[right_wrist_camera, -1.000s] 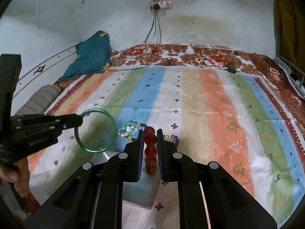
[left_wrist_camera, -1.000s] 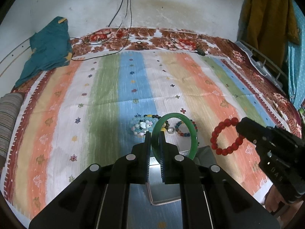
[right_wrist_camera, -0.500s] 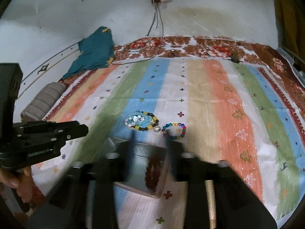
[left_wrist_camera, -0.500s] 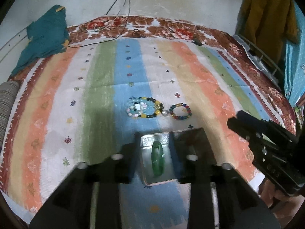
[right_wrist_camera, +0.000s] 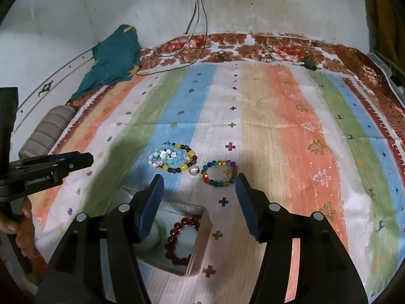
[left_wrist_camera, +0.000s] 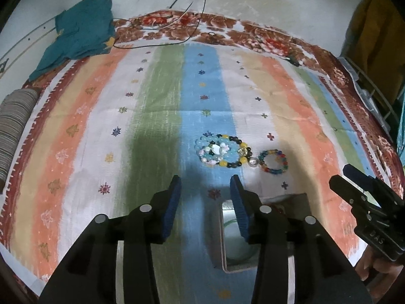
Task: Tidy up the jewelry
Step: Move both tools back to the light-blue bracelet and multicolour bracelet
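Observation:
A metal tin (right_wrist_camera: 202, 230) lies on the striped cloth and holds a red bead bracelet (right_wrist_camera: 181, 240) and a green bangle (right_wrist_camera: 159, 228). It also shows in the left wrist view (left_wrist_camera: 224, 230), with the bangle (left_wrist_camera: 229, 223) partly behind a finger. A pile of pale blue, yellow and dark bead bracelets (right_wrist_camera: 174, 160) (left_wrist_camera: 222, 153) and a multicolour bead bracelet (right_wrist_camera: 219, 173) (left_wrist_camera: 274, 161) lie beyond the tin. My left gripper (left_wrist_camera: 205, 186) is open and empty, above the cloth left of the tin. My right gripper (right_wrist_camera: 198, 185) is open and empty, above the tin's far edge.
A teal cloth (left_wrist_camera: 81, 33) lies at the far left, a striped roll (left_wrist_camera: 12, 126) at the left edge. Black cables (right_wrist_camera: 177, 60) run from a wall socket across the far floral border. The other gripper shows at each view's side (left_wrist_camera: 369, 210) (right_wrist_camera: 48, 171).
Both grippers opened. The green bangle left my left gripper and the red bracelet left my right one; both now lie in the tin. Both grippers drew back and up.

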Demonstrator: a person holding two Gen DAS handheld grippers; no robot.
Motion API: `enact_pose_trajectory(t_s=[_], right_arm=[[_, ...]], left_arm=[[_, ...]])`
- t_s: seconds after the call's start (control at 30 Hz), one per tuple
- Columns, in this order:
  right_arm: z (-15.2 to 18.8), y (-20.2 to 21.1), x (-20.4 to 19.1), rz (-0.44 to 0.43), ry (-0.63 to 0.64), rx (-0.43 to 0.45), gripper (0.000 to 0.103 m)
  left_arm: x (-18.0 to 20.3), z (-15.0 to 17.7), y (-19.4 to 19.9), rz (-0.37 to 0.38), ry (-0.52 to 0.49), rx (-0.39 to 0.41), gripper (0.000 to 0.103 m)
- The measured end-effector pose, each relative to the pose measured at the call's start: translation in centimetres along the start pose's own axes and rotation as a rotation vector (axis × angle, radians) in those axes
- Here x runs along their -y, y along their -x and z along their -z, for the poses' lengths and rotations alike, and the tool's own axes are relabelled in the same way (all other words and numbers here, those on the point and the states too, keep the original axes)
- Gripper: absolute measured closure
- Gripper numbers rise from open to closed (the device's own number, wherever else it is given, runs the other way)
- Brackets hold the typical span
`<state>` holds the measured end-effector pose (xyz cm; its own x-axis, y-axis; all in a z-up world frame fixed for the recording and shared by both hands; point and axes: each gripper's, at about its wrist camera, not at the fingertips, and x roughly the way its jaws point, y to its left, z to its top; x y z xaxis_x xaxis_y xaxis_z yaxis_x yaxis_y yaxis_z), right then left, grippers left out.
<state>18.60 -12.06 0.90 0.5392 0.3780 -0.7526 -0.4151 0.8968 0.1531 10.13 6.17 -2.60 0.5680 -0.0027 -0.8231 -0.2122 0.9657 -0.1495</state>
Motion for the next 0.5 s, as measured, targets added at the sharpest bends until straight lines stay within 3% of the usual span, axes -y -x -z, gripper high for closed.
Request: enact_pose_trajectory(t_s=[0.5], right_arm=[[-1.7, -3.1, -0.2, -0.011, 0.02, -0.025, 0.026]], left_arm=[[0.3, -1.3, -4.1, -0.057, -0.044, -0.056, 0.056]])
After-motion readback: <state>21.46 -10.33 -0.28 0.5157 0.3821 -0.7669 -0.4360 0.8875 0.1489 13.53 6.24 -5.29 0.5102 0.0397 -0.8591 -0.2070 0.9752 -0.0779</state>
